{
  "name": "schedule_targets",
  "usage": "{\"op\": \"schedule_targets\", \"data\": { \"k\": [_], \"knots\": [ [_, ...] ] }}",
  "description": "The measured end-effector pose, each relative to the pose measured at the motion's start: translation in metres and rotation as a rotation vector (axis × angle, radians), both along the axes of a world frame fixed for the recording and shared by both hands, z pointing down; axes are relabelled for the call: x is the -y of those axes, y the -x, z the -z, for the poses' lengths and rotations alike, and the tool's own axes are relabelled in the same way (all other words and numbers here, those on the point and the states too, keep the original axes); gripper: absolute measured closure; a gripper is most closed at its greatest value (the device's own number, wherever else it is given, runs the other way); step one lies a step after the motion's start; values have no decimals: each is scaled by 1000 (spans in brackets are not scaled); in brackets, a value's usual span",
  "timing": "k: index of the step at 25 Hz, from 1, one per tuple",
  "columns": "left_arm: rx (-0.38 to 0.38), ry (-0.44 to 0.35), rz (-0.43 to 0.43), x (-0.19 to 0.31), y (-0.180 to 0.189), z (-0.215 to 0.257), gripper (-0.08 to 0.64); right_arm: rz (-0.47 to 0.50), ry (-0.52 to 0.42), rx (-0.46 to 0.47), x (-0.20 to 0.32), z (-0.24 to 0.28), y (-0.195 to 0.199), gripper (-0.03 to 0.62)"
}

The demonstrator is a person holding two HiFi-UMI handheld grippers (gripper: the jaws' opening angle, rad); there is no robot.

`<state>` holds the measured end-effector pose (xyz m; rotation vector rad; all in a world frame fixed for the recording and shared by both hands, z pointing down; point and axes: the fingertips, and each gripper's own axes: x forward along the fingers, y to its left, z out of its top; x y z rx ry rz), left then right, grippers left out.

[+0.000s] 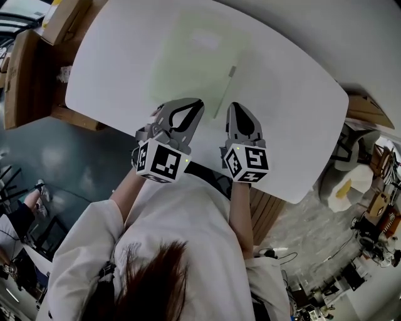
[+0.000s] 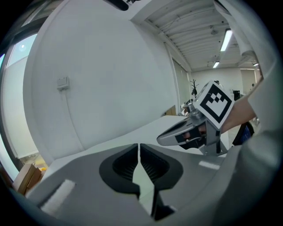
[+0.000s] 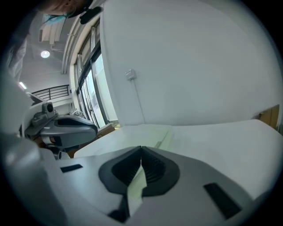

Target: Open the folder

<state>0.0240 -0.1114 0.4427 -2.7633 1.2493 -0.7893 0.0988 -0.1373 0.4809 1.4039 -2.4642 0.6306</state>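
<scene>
Over the near edge of the white table [image 1: 100, 75], the left gripper [image 1: 198, 104] has its jaws pressed together on nothing, the pale green folder [image 1: 188, 56] lies flat just beyond, about mid-table, and the right gripper [image 1: 233, 106], close beside the left, also has its jaws together and empty.

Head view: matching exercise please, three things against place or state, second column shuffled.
1. pale green flat plastic folder
2. left gripper
3. brown cardboard box

a. off the white table, at the picture's top left
b. jaws shut, nothing between them
c. lying flat on the white table

Pairs: 1-c, 2-b, 3-a
</scene>
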Motion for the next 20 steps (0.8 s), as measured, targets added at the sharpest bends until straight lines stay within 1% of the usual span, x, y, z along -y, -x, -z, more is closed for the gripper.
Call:
{"op": "schedule_targets", "data": {
  "k": [1,4,6,8,11,13,17,20],
  "knots": [
    [10,2,-17,-2,-2,-3,541,1,2,-1,1,-3,1,584],
    [40,17,-67,-7,-9,-11,488,-3,9,1,4,-9,1,584],
    [87,13,-102,-10,-12,-17,477,-6,16,2,5,-12,2,584],
    [170,-13,-136,-12,-13,-22,471,-5,23,1,5,-14,4,584],
    [328,-72,-191,-16,-18,-29,468,-2,32,5,3,-17,4,584],
    [398,-101,-222,-17,-22,-34,466,-1,38,10,3,-19,4,584],
    [424,-102,-253,-21,-26,-44,457,5,45,12,1,-23,5,584],
    [471,-88,-286,-24,-26,-58,433,11,55,8,-1,-29,6,584]
  ]
}}
